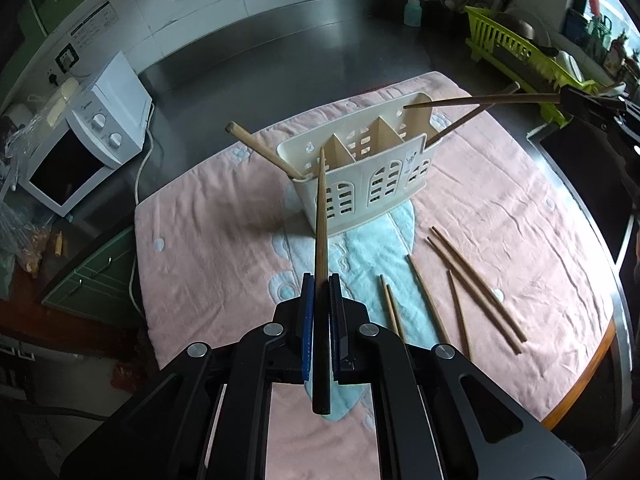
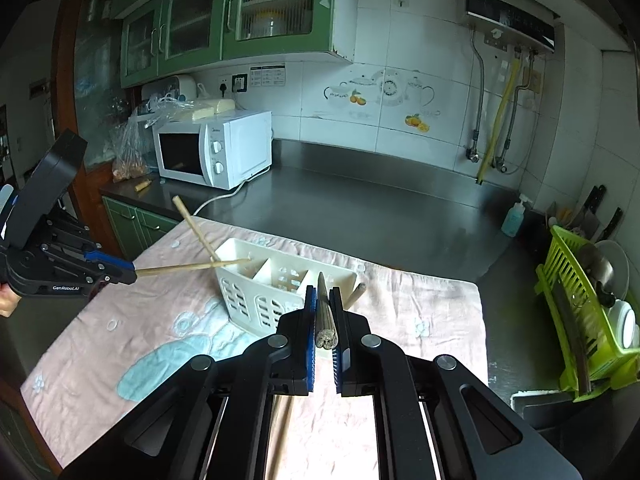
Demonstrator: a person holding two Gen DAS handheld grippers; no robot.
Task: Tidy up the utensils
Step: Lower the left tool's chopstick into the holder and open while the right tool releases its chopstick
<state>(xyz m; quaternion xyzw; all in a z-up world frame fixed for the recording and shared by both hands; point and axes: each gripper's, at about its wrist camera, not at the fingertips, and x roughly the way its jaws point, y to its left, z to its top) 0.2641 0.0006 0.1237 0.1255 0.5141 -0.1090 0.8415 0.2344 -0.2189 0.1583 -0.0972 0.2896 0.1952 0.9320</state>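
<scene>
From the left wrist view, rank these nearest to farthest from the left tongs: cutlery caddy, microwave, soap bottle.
1. Cutlery caddy: straight ahead of the left tongs, on the pink towel.
2. Microwave: off to the left, on the counter.
3. Soap bottle: far back right, by the wall.

Both grippers are matte black with silver round screws, blue-lined fingers (image 1: 307,328), and white "GenRobot.AI" lettering.

Both wrist views look down over the utensil caddy (image 1: 360,168) from opposite sides.
</scene>
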